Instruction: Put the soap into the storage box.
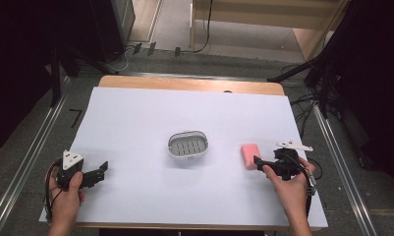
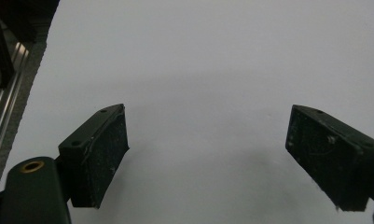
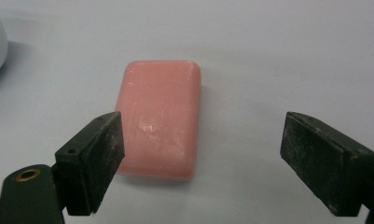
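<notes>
Right gripper view has my right claw (image 3: 201,161) spread wide, lined up to straddle the pink soap (image 3: 160,116) lying flat on the bench (image 3: 292,56), while my left claw (image 2: 208,158) waits released

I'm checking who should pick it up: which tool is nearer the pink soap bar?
Right. The right tool sits open just behind the pink soap bar, one jaw beside it. The left tool is far off at the sheet's left edge, beyond the soap dish.

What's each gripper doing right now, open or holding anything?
Left gripper: open, fingers wide apart over bare white sheet, holding nothing.
Right gripper: open, holding nothing; the pink soap bar lies on the sheet just ahead, between its fingers.
</notes>
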Tool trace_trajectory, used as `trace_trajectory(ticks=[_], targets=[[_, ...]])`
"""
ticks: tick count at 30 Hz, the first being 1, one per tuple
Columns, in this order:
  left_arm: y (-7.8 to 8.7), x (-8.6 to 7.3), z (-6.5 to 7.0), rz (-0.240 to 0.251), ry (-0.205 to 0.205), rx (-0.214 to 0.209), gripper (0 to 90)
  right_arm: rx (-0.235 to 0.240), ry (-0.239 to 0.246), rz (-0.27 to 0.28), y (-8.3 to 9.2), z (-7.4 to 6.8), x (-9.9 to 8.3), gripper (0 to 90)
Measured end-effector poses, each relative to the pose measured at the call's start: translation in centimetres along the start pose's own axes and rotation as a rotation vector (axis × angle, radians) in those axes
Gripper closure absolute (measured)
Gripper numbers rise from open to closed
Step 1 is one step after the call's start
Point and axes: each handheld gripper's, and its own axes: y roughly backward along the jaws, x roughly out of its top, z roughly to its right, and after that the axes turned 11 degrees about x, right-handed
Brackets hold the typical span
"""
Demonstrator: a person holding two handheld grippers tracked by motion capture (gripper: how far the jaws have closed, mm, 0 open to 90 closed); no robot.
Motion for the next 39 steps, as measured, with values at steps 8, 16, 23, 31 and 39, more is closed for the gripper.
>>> trace_trajectory(ticks=[8, 16, 23, 31, 39], targets=[[0.0, 0.0, 0.0, 0.002, 0.002, -0.003, 13.8, -0.013, -0.012, -0.004, -0.6, -0.2, 0.3, 13.9], [0.0, 0.0, 0.0, -0.003, 0.001, 0.0, 13.7, -0.005, -0.004, -0.009, -1.0, -0.9, 0.7, 13.8], [0.0, 0.0, 0.1, 0.001, -0.001, 0.004, 13.8, 0.004, -0.003, -0.016, -1.7, -1.3, 1.0, 13.8], [0.0, 0.0, 0.0, 0.004, 0.0, 0.001, 13.8, 0.005, 0.007, -0.039, -2.6, -2.1, 1.1, 14.1], [0.0, 0.0, 0.0, 0.002, 0.001, 0.0, 13.8, -0.009, 0.02, -0.066, -3.6, -2.7, 1.0, 21.9]])
